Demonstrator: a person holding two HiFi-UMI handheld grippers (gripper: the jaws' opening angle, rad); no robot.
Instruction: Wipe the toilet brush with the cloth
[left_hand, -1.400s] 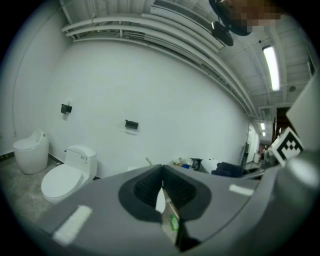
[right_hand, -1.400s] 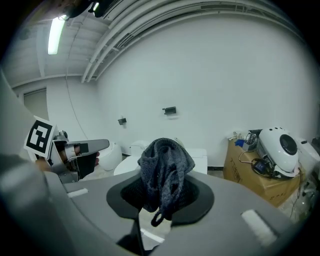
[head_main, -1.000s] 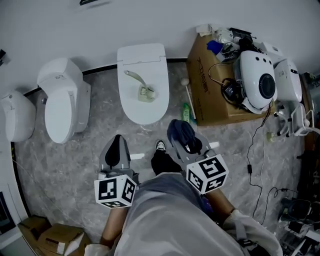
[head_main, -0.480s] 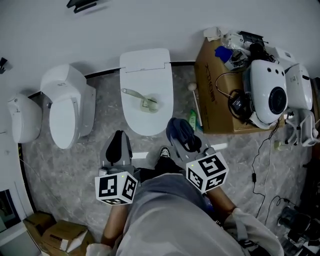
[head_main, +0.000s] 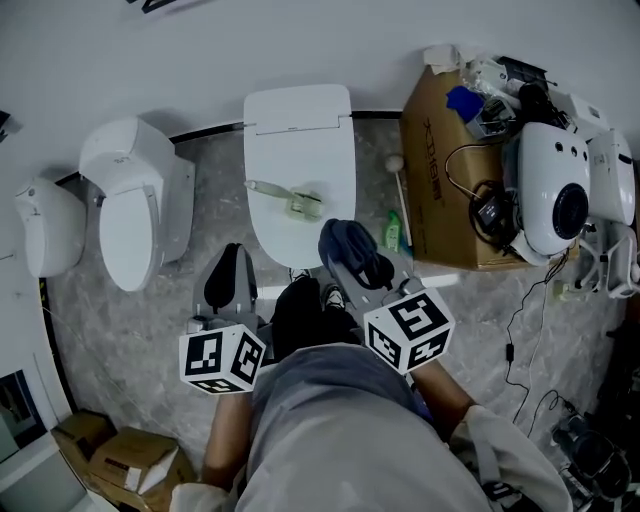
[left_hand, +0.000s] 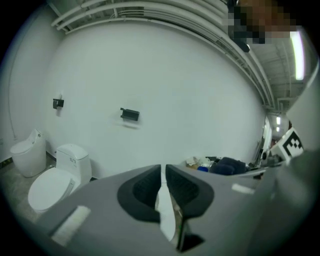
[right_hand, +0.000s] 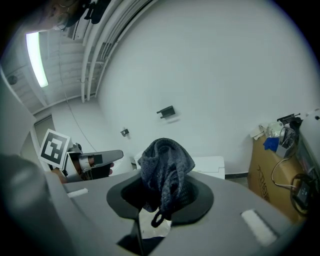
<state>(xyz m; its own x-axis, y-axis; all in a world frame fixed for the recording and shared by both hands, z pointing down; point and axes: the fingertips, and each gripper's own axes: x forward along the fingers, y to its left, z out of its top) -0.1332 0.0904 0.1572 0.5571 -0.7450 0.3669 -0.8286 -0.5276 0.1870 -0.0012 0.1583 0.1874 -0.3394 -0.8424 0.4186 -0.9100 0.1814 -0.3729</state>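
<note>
Where the white wall meets the grey marbled floor, three white fixtures are lined up. A toilet with its lid shut is seen in the middle, a second toilet to its left, and a smaller rounded one at the far left. To the right of the middle toilet a large cardboard box is set against the wall. It is loaded with cables and small items, and a white rounded device is placed just beyond it. Smaller cardboard boxes are seen at the near left.

The left tongs are held above the floor, near and to the left of the middle toilet. They are closed to a narrow slit, with nothing between the pads. The right tongs are held over the near right edge of the same toilet and are clamped on the cloth. This dark blue knitted cloth is bunched up above the pads, and a loop of it hangs down between them. A marker cube is carried on each pair, left and right.

The toilet brush is laid flat on the shut lid. Its handle is pointed to the far left and its pale head to the near right. The cloth is seen near the head, apart from it. A green bottle is stood on the floor between toilet and box.
</note>
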